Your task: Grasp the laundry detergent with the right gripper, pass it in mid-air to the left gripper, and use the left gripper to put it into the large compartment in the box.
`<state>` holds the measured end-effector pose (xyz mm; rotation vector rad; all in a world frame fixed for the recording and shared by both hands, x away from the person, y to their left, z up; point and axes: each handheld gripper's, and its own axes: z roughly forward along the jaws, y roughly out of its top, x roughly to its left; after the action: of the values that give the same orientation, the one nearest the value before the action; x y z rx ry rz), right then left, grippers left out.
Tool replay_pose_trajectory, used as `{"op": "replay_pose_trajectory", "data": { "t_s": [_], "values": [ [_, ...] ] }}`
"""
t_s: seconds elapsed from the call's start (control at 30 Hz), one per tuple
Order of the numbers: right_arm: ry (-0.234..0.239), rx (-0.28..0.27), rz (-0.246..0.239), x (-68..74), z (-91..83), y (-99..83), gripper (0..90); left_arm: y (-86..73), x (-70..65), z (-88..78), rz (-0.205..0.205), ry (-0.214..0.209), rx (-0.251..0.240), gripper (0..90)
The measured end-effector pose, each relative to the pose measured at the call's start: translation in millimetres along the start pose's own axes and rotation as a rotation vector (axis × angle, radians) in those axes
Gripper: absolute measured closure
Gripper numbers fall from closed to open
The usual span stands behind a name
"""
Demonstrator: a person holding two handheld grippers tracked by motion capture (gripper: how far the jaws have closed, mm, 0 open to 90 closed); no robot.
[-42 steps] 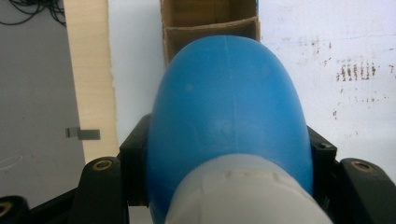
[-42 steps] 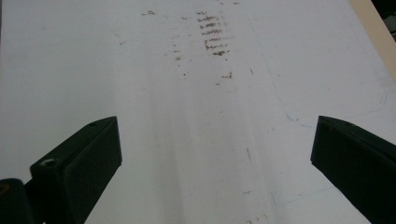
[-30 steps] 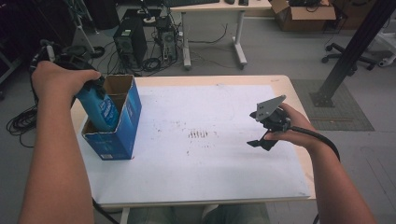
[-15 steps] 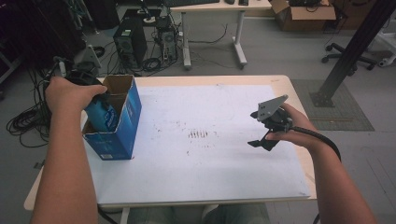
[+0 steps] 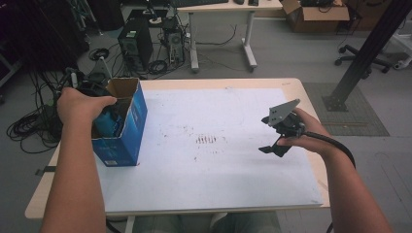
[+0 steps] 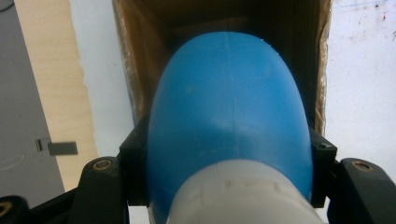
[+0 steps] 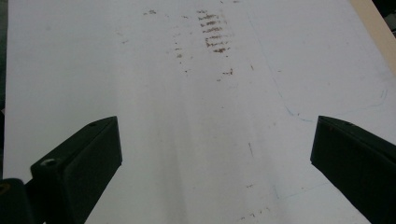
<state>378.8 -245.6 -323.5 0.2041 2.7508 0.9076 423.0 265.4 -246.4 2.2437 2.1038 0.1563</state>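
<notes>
A blue bottle [image 6: 229, 102] with a white cap [image 6: 243, 196] is gripped between the black jaws of my left gripper [image 6: 229, 149], which is shut on it. The bottle points down into an open blue cardboard box [image 5: 127, 131] at the table's left edge, and its brown inner walls [image 6: 140, 60] surround the bottle. In the high view the bottle [image 5: 106, 124] is partly sunk inside the box under the person's left hand [image 5: 80, 104]. My right gripper [image 5: 274, 145] hovers over the right part of the table. Its jaws [image 7: 215, 144] stand wide open with nothing between them.
A white sheet [image 5: 209, 160] with brown smudges [image 5: 209, 140] covers most of the wooden table [image 5: 296, 87]. Beyond the table's far edge are computer towers [image 5: 133, 43], cables [image 5: 29, 126] and a desk. A black post [image 5: 364, 53] stands at the right.
The left hand has come down, taking the blue bottle deeper into the box. The right hand and its gripper have stayed where they were.
</notes>
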Motion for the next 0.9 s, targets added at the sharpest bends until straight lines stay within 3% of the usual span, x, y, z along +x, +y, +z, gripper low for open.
{"op": "replay_pose_trajectory", "data": {
  "t_s": [0.9],
  "values": [
    [0.008,-0.01,0.004,2.1,6.3,-2.9,2.2,-0.9,-2.7,36.4,0.003,0.013,0.018,38.1]
  ]
}}
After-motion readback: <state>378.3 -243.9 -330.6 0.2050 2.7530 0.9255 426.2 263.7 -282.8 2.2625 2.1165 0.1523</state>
